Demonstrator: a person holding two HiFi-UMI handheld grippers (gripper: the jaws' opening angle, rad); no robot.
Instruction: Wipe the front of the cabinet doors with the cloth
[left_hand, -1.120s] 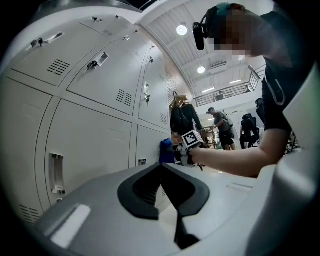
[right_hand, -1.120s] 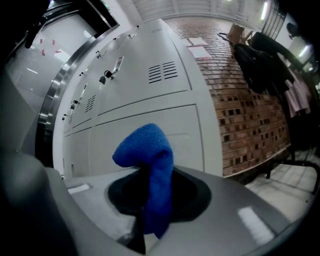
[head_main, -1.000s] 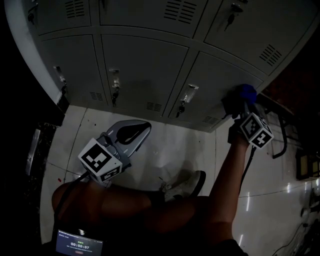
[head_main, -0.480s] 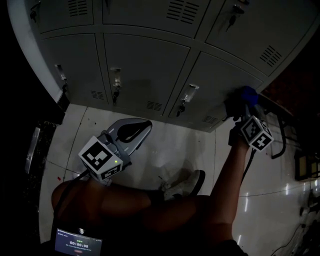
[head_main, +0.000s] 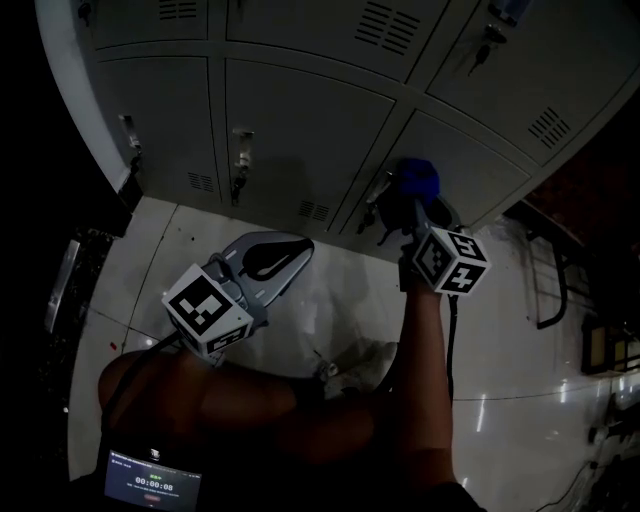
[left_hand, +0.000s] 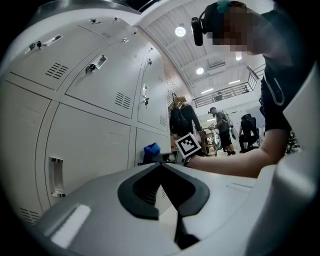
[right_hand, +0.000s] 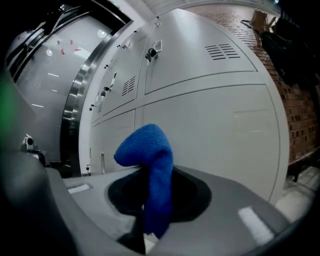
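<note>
The right gripper (head_main: 414, 208) is sweeping leftward along the bottom row of the cabinet, carrying the cloth (head_main: 418, 177) with it. A second ago the cloth was at the far right edge of the lower right door (head_main: 480, 160); now it is pressing near that door's left side, just beside the latch (head_main: 378, 190). The forearm (head_main: 424, 345) behind it is swinging in toward the middle and standing more upright in the head view.
</note>
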